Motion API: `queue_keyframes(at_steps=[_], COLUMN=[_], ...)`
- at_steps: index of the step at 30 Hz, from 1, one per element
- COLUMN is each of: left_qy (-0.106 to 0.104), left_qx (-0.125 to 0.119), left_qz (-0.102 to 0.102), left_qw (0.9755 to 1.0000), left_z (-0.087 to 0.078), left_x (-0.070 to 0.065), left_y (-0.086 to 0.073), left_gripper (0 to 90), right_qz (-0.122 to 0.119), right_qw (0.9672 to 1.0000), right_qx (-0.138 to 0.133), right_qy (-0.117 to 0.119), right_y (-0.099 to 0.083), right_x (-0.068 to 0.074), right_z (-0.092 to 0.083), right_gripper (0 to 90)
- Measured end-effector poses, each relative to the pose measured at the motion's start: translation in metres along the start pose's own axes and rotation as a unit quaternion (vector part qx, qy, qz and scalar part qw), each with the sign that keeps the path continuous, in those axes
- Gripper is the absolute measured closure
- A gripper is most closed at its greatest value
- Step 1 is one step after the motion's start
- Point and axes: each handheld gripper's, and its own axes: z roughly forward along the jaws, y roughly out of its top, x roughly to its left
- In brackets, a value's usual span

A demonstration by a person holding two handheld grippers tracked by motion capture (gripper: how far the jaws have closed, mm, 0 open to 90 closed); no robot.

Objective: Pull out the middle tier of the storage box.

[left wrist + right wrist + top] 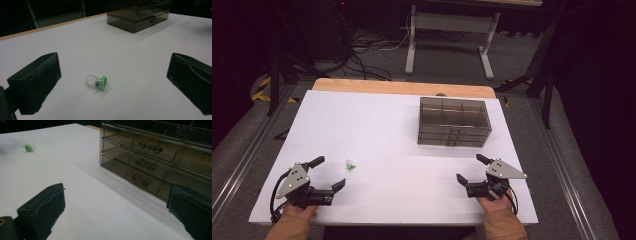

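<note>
White tabletop (387, 130), wooden strip along its far edge. Smoked see-through drawer box (454, 121) on the far right part, three drawers with small handles facing the person, all shut.

Left tongs (332, 172) near the front left corner, jaws spread wide, nothing between the pads. Right tongs (472, 168) near the front right, jaws also wide apart and empty, pointing toward the drawer box; box sits near, not touching.

Toy ring (350, 165), clear band with a green top, lies on the tabletop just beyond the left tongs, slightly to their right, not touched. In the left gripper view the ring (97, 82) lies on its side between the two black jaws but ahead of them, closer to the left jaw, clear of both. In the right gripper view the ring (29, 147) is far off at upper left, well apart from the right tongs and the drawer box (160, 162).
</note>
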Motion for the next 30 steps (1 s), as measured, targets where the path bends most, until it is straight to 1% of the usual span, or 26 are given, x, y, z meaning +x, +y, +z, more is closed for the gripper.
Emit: queue_keyframes(at_steps=[7,10,11,14,17,24,26,30], left_qy=[0.0,-0.001,-0.001,-0.002,-0.004,-0.004,-0.004,-0.005], left_qx=[-0.001,-0.002,-0.002,-0.003,0.0,-0.005,-0.005,-0.006], left_qz=[0.0,0.001,0.001,0.004,0.005,0.007,0.008,0.008], left_qw=[1.0,1.0,1.0,1.0,1.0,1.0,1.0,0.9999], left_z=[0.0,0.0,0.0,0.0,-0.001,-0.001,-0.001,-0.001], left_x=[0.0,-0.001,0.0,0.0,0.0,-0.001,-0.001,-0.001], left_y=[0.0,0.0,0.0,0.0,0.0,-0.001,0.0,-0.001], left_gripper=[0.2,0.2,0.2,0.2,0.2,0.2,0.2,0.2], right_qz=[-0.004,-0.012,-0.02,-0.031,-0.035,-0.046,-0.05,-0.065], right_qw=[0.9998,0.9995,0.9993,0.9988,0.9986,0.9978,0.9975,0.9963], right_qx=[0.02,0.029,0.032,0.039,0.04,0.047,0.049,0.057], right_qy=[0.001,0.005,0.005,0.003,0.003,0.001,0.005,0.003], right_y=[0.01,0.016,0.018,0.023,0.027,0.03,0.033,0.037], right_x=[-0.004,-0.005,-0.005,-0.004,-0.004,-0.005,-0.004,-0.003], right_z=[0.003,0.006,0.008,0.011,0.014,0.022,0.025,0.026], right_gripper=[3.2,3.7,3.8,4.3,4.8,5.4,6.2,10.4])
